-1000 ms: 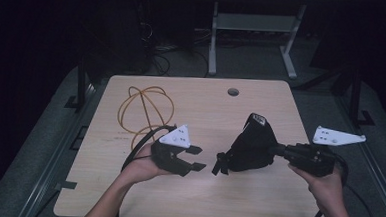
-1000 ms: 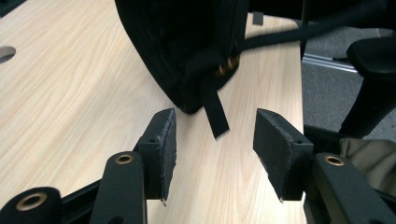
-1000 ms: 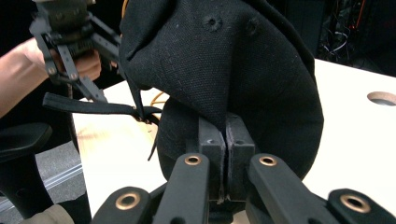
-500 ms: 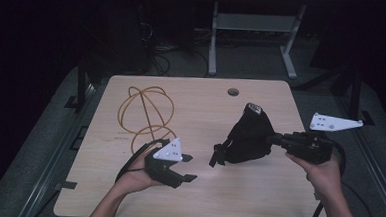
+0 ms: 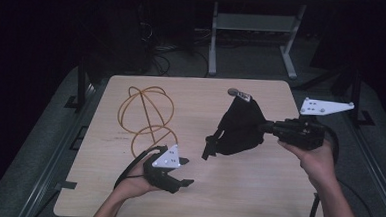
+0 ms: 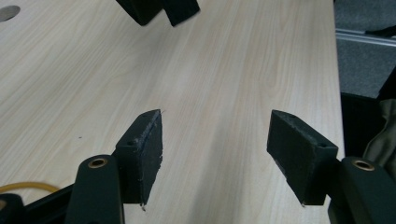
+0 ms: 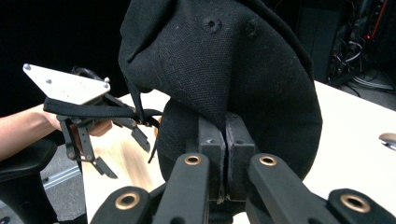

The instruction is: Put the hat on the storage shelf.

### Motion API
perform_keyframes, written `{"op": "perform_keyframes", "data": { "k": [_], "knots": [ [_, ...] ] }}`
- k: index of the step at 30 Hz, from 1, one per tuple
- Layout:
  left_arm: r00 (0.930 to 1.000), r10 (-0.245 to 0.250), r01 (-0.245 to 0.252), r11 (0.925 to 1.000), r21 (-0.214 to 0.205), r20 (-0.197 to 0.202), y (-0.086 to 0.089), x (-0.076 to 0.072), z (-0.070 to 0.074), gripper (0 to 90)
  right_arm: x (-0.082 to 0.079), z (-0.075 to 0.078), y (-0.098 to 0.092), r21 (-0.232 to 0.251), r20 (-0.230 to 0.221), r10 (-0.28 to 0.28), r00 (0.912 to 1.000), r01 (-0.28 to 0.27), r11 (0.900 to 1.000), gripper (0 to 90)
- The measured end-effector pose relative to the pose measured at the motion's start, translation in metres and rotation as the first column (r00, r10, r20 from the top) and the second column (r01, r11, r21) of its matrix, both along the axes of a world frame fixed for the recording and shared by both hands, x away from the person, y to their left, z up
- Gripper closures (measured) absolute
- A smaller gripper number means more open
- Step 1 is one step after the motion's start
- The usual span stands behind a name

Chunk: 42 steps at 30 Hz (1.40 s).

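The right gripper [image 7: 226, 140] pinched the black cap [image 5: 240, 126] and held it above the table [image 5: 256, 192], while the left gripper [image 6: 215, 154], its jaws just opening and spread with nothing between, hung low near the orange cable [image 5: 148, 113].

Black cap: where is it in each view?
High view: black cap, right of centre, held above the table.
Left gripper view: its dark edge at the top.
Right gripper view: centre, clamped in the right tool.
Shared landmark: pale wood table.

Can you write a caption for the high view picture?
Right tongs lift a black cap; left tongs open.
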<state>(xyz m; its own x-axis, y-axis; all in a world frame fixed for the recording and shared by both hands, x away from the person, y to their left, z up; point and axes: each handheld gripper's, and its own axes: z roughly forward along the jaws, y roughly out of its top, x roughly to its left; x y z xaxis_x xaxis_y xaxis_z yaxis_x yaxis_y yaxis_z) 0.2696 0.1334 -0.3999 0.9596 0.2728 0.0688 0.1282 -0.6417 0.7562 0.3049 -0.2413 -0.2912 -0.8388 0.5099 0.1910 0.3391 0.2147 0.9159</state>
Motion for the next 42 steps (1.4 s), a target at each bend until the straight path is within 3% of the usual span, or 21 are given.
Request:
{"op": "perform_keyframes", "data": {
  "k": [14,18,26,42],
  "knots": [
    [1.0,-0.003,0.003,0.9985,0.054,-0.004,0.001,-0.004,-0.011,32.2,0.023,0.026,0.043,-0.016,0.008,0.069,0.9976,-0.069,0.9975,87.9],
    [0.9999,-0.009,0.009,0.9994,0.033,-0.01,-0.001,-0.007,-0.012,32.0,0.027,0.031,0.051,-0.017,0.015,0.084,0.9964,-0.083,0.9964,87.9],
    [0.9998,-0.018,0.018,0.9987,0.048,-0.01,-0.002,-0.007,-0.014,31.5,0.034,0.048,0.071,-0.023,0.032,0.12,0.9923,-0.119,0.9926,87.9],
    [0.9995,-0.022,0.022,0.999,0.038,-0.022,-0.006,-0.008,-0.017,30.9,0.051,0.074,0.123,-0.066,0.036,0.228,0.973,-0.225,0.972,87.8]
  ]
}}
